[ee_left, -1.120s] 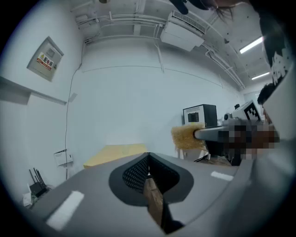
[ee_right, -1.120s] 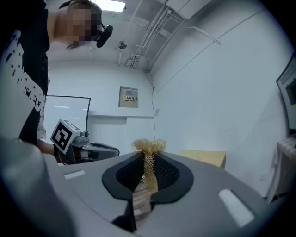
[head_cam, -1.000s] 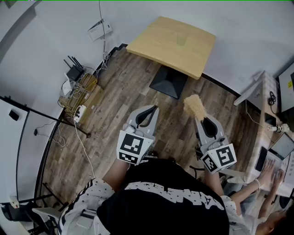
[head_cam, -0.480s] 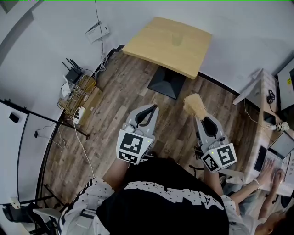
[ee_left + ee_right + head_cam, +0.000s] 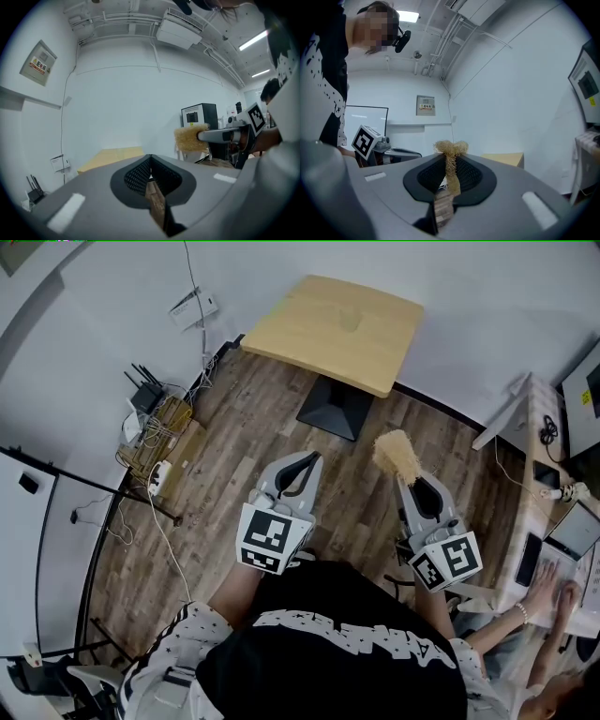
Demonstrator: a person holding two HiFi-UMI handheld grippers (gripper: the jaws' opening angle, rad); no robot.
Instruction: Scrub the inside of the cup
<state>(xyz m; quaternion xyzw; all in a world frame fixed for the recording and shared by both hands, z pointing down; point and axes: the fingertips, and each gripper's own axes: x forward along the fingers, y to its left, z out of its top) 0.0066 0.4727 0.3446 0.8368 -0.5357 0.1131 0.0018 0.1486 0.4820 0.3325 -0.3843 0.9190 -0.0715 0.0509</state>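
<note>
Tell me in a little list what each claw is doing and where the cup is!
Left claw: shut, holding nothing
Right claw: shut on a tan, bristly scrubber
Scrubber: sticks out past the claw tips
Cup: looks like a clear one, on the table, far from both claws
Table: light wood, by the wall
Scrubbing: not started

Left gripper (image 5: pixel 314 458), centre of the frame: grey body, black mesh-textured jaw pads. Its marker cube (image 5: pixel 272 538): black square patterns on white. Right gripper (image 5: pixel 401 480): same grey and black scheme.

Scrubber (image 5: pixel 397 456), right of centre: straw-tan fibres.

Cup (image 5: pixel 349 321), top centre: colourless, see-through.

Table (image 5: pixel 300 329), top centre: pale yellow wood top, black base.

Floor (image 5: pixel 244 427): brown plank pattern in mixed tones.

Shirt (image 5: pixel 328 662), bottom: black with a band of white lettering; sleeves white with black specks.
</note>
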